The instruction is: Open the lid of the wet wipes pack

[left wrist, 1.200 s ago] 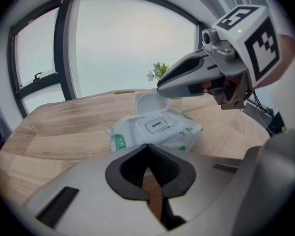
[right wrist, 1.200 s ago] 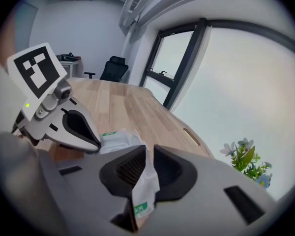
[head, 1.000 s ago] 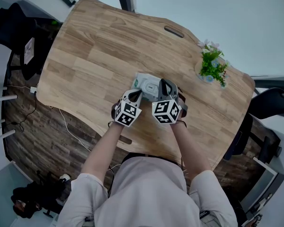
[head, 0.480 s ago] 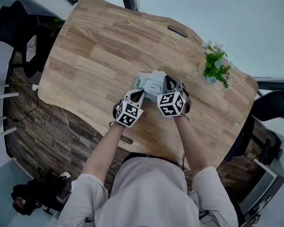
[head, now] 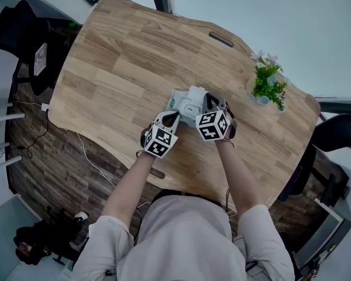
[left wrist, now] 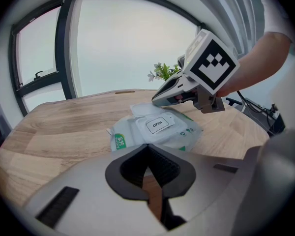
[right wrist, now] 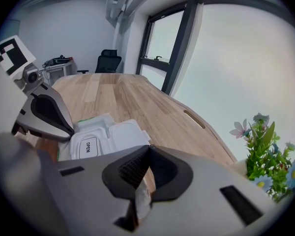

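Overhead, the wet wipes pack (head: 186,105) lies flat on the worktop (head: 117,57) at the tips of the left hand-held gripper (head: 173,117) and right hand-held gripper (head: 207,101), its long axis running crosswise between them, green end leftward. In the left gripper view the jaws are pressed together on nothing, the pack just beyond them with its OPEN panel (left wrist: 160,124) up. In the right gripper view the jaws are closed too, the pack ahead-left; a white strip (right wrist: 137,200) shows in their slit, whether pinched I cannot tell.
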Tool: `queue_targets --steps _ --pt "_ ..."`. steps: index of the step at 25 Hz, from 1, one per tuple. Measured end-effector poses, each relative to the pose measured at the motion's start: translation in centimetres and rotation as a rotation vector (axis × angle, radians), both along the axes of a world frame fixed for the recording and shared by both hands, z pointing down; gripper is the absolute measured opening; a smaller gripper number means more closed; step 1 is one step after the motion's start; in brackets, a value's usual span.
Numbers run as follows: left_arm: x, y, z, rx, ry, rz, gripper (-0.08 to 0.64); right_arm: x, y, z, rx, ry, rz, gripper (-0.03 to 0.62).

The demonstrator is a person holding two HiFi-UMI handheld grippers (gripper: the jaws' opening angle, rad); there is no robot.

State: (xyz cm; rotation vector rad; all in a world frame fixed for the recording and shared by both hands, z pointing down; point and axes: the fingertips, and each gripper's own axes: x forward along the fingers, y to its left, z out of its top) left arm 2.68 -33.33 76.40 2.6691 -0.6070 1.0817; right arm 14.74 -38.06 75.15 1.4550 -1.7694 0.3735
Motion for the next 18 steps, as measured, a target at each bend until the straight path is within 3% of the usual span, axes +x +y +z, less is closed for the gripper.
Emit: queue_targets --steps 5,9,18 --pt "-0.1 0.0 -0.2 -0.008 0.008 -0.025 0.020 -0.2 0.1 -0.4 0.000 -0.007 -0.015 0.008" --pt "-0.6 0.6 -0.7 0.047 -0.031 -0.033 0.020 -0.4 0.2 -1.6 0.026 -0.017 -0.023 0.006" --pt "-3.0 2.5 -3.2 0.040 0.024 -0.113 0.020 -0.1 2.0 -6.0 0.144 -0.053 0.019 0.006"
